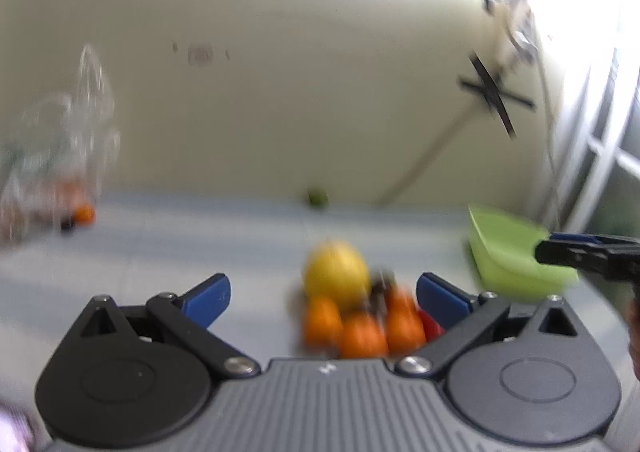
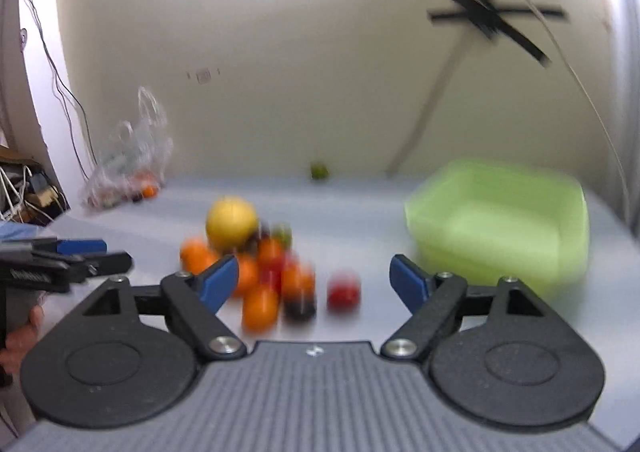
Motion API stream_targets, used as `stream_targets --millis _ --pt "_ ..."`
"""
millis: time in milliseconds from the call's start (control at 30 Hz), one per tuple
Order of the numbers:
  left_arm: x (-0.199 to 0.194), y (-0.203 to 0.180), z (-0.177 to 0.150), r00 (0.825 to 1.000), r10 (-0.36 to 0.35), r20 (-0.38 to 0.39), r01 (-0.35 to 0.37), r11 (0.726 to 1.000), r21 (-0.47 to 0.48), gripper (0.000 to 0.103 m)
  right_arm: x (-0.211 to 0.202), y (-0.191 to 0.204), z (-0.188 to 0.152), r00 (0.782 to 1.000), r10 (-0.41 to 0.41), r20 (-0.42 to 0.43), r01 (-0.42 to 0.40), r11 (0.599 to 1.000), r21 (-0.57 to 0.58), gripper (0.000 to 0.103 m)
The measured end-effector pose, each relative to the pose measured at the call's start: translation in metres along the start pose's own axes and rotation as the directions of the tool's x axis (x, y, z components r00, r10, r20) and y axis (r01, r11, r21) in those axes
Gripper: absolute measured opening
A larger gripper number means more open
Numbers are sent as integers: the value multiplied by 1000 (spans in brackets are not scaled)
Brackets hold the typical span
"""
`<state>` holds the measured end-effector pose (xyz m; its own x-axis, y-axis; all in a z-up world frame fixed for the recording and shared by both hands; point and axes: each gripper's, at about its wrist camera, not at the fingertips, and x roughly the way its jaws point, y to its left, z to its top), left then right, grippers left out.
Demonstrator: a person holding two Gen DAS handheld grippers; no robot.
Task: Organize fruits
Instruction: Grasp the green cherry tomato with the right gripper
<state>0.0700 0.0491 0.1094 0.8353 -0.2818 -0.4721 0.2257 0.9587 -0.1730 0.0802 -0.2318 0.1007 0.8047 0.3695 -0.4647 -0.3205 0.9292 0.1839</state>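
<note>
Left tool point(image 1: 323, 294) spread wide, nothing held; right tool point(image 2: 314, 284) likewise spread wide and empty. Directly ahead of both, on the pale tabletop point(image 2: 360, 208): fruit pile point(image 2: 256, 264) of orange pieces, a large yellow fruit point(image 2: 231, 222) at the back, dark and red pieces mixed in. Just beside the pile, apart from it: single red fruit point(image 2: 343, 291), nearest the right tool. To the right, well apart from the pile: green bin point(image 2: 500, 220), probably the destination. Far back: small green fruit point(image 2: 319, 171); far left: clear plastic bag point(image 2: 128, 168) with more fruit inside. Both views motion-blurred, so exact contacts within the pile not readable. Recommended for the pick: start with the isolated red fruit, centre between the pads, close gently to avoid bruising or rolling; avoid nudging the stack.
</note>
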Motion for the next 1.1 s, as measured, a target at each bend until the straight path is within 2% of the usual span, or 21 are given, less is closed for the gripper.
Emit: stream_targets --millis 67,100,167,267,400,500,667,700,733,767,833,933,1000,1100 --pt "19 10 26 999 36 12 -36 999 -1 103 39 -2 48 998 59 -23 -58 998 11 77" --pt "31 15 30 996 85 18 -84 996 -4 102 66 0 67 995 89 -50 -89 996 7 77" --pt "50 26 28 991 135 16 -133 989 -66 99 126 8 92 992 74 -105 -76 997 -14 76" --pt "68 34 10 998 62 3 -61 989 -134 96 214 17 101 984 -15 -178 4 998 -65 66" --pt "74 39 -14 1000 -23 6 23 991 -133 89 302 11 96 950 -72 -303 65 997 -34 58" --pt "70 42 -17 998 -60 13 61 991 -119 84 341 11 91 931 -77 -356 74 997 -23 58" --pt "72 53 -20 993 -120 -21 114 976 -184 82 379 14 80 904 -122 -409 114 992 -44 56" --pt "73 52 -20 992 -121 -25 115 977 -179 79 384 14 77 897 -111 -428 106 994 -36 49" --pt "74 52 -22 992 -119 -31 112 978 -173 78 387 17 75 896 -110 -430 101 994 -45 37" --pt "75 51 -22 992 -118 -38 110 980 -167 76 387 20 74 900 -113 -422 98 993 -59 32" --pt "77 48 -23 990 -131 -52 121 980 -158 71 372 27 74 911 -102 -399 82 994 -68 31" --pt "71 37 -25 985 -160 -58 152 981 -122 70 324 33 76 928 -62 -369 42 997 -61 31" --pt "63 27 -27 985 -165 -53 160 983 -94 70 272 38 73 941 -12 -339 -9 998 -59 31" --pt "43 12 -35 976 -213 -43 209 975 -70 70 179 40 53 953 76 -294 -94 994 -49 32"
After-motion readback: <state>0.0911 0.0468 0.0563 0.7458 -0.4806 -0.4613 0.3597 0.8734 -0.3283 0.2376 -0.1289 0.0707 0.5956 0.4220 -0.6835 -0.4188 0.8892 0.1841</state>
